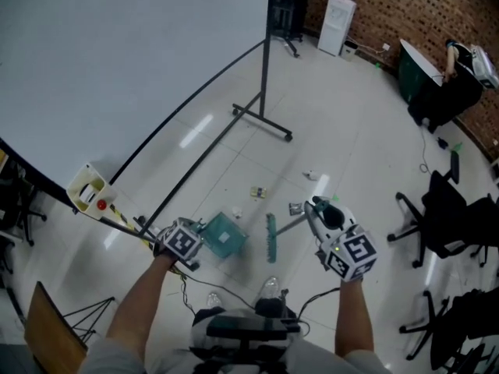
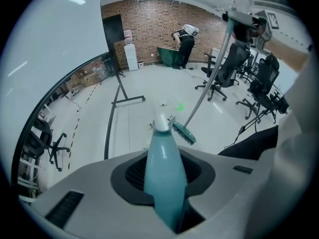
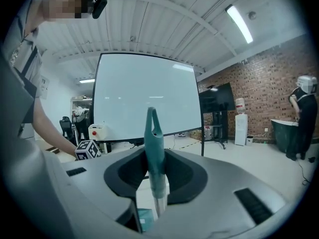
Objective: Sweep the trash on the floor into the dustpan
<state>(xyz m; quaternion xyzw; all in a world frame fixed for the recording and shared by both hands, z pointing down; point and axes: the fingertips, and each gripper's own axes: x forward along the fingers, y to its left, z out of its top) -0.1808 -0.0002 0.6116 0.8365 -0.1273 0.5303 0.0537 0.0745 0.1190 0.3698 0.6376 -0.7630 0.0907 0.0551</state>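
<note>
My left gripper point(image 1: 195, 236) is shut on the teal handle point(image 2: 164, 176) of the dustpan point(image 1: 224, 236), which hangs low over the white floor. My right gripper point(image 1: 323, 216) is shut on the teal grip of the broom handle point(image 3: 153, 148), whose hanging loop points up. The silver pole point(image 2: 209, 78) slants down to the green broom head point(image 1: 270, 238), just right of the dustpan. Small scraps of trash lie beyond them: one point(image 1: 258, 192) ahead of the pan, one point(image 1: 295, 208) by the pole, one point(image 1: 312, 175) farther off.
A large white projection screen point(image 1: 132, 61) on a black floor stand point(image 1: 263, 119) fills the left. Office chairs point(image 1: 444, 216) stand at the right. A water dispenser point(image 1: 337, 22) and a person point(image 2: 185, 41) are by the far brick wall. Cables trail near my feet point(image 1: 269, 291).
</note>
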